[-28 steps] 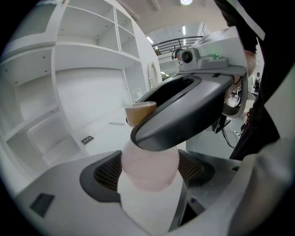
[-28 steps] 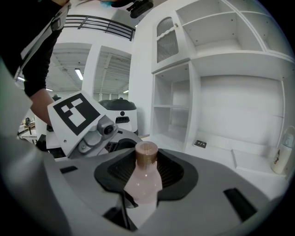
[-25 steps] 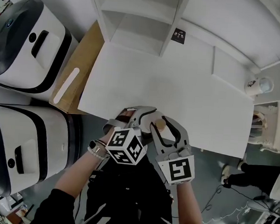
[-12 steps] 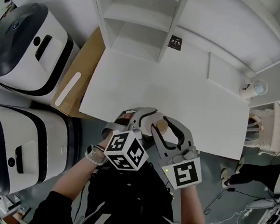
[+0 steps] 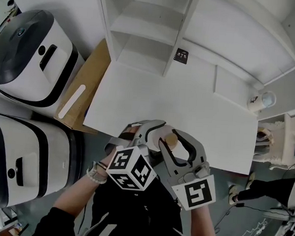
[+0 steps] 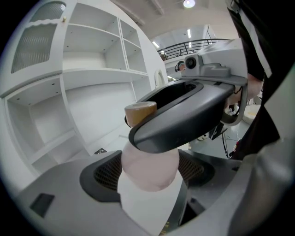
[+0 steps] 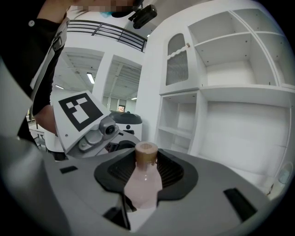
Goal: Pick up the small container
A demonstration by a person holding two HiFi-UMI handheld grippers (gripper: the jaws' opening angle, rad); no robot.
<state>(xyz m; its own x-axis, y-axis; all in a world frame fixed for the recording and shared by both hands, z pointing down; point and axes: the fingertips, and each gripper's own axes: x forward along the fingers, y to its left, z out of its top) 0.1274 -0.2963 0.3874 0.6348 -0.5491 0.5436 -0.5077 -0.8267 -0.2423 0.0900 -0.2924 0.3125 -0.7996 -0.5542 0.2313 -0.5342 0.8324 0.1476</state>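
Small pale-pink bottle with tan cap [image 7: 142, 183] clamped in right gripper [image 5: 175, 143] jaws; left gripper [image 6: 150, 174] jaws also closed on its body, at near edge of white table [image 5: 189, 100]

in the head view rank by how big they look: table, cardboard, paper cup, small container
1. table
2. cardboard
3. paper cup and small container look alike; container partly hidden, so unranked
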